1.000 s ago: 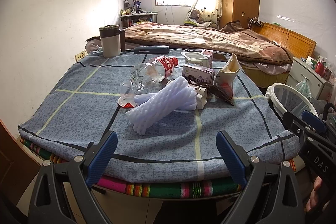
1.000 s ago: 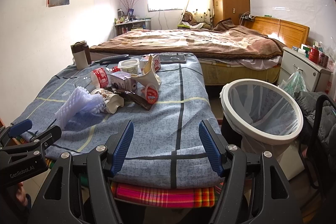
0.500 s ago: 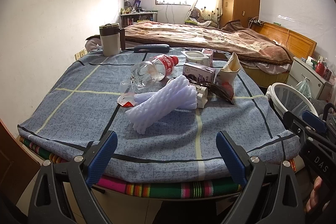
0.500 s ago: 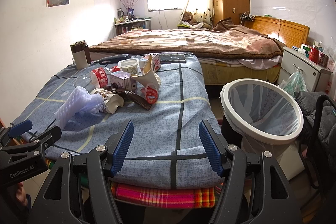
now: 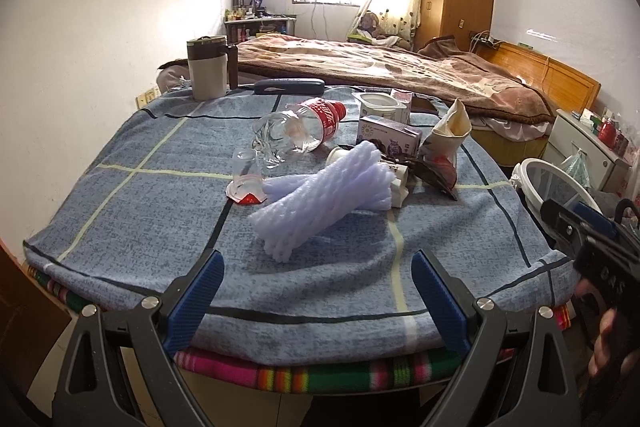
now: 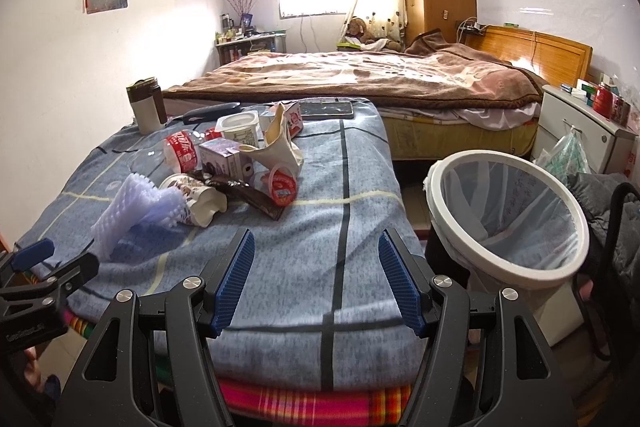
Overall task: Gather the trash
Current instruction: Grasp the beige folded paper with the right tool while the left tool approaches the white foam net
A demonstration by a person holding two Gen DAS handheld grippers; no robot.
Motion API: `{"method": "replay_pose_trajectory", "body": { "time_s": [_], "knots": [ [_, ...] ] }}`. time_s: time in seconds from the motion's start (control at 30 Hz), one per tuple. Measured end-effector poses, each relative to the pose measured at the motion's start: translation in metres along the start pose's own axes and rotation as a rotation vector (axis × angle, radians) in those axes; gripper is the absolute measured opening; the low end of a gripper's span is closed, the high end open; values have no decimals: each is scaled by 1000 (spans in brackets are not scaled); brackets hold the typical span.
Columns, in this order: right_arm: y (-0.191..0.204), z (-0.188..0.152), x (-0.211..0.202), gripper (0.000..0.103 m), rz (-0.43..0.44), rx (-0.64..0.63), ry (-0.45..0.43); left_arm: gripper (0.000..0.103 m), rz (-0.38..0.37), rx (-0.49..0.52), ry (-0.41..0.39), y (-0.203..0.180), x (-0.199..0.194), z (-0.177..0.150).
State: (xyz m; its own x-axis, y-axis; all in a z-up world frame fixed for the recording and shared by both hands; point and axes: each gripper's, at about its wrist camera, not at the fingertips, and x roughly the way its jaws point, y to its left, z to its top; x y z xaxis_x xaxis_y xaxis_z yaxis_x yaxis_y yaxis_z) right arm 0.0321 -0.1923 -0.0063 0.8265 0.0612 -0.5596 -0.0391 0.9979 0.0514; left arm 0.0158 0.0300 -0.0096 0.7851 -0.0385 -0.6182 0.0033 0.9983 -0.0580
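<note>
Start of trash collection: left gripper (image 5: 316,291) and right gripper (image 6: 316,281) both wide open and empty, short of the foam sleeve (image 5: 324,197) and litter mid-table, lined bin (image 6: 506,223) beside; next, probably reaching forward to pinch the foam.

You've got both grippers level, side by side. Your left gripper (image 5: 316,291) has its jaws spread wide, nothing between them. Your right gripper (image 6: 317,281) is the same deal, fingers apart, holding nothing.
</note>
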Motion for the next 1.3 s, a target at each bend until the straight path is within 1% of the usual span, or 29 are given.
{"method": "replay_pose_trajectory", "body": {
  "time_s": [0.13,0.27,0.47,0.5,0.57,0.67,0.73,0.8,0.87,0.9,1.0,1.1,1.17,1.23,1.3],
  "knots": [
    [1,10,9,66,14,-15,-10,96,-3,-2,12,15,9,6],
    [3,20,20,66,28,-30,-10,96,-19,39,20,22,17,13],
    [10,30,46,66,72,-57,46,96,-62,122,30,21,30,23],
    [12,32,50,66,81,-64,49,94,-65,128,34,22,33,25],
    [16,36,57,66,104,-83,53,88,-70,141,43,24,40,29],
    [23,41,70,66,114,-113,81,83,-79,155,62,24,49,31],
    [27,43,79,66,136,-133,99,81,-92,161,74,25,54,31],
    [29,45,86,66,143,-145,114,78,-103,161,88,25,58,31],
    [31,47,95,66,139,-154,130,72,-118,159,99,24,62,31],
    [32,49,99,66,140,-154,140,70,-123,156,103,23,63,31],
    [33,52,107,66,144,-146,156,68,-135,157,108,21,68,31],
    [34,55,110,66,139,-147,153,68,-136,163,113,20,70,32],
    [33,57,112,66,151,-136,154,68,-142,167,101,22,70,35],
    [33,58,112,60,166,-121,142,68,-152,179,96,21,70,37],
    [34,59,110,47,161,-125,133,68,-165,190,107,20,72,38]
  ]
}}
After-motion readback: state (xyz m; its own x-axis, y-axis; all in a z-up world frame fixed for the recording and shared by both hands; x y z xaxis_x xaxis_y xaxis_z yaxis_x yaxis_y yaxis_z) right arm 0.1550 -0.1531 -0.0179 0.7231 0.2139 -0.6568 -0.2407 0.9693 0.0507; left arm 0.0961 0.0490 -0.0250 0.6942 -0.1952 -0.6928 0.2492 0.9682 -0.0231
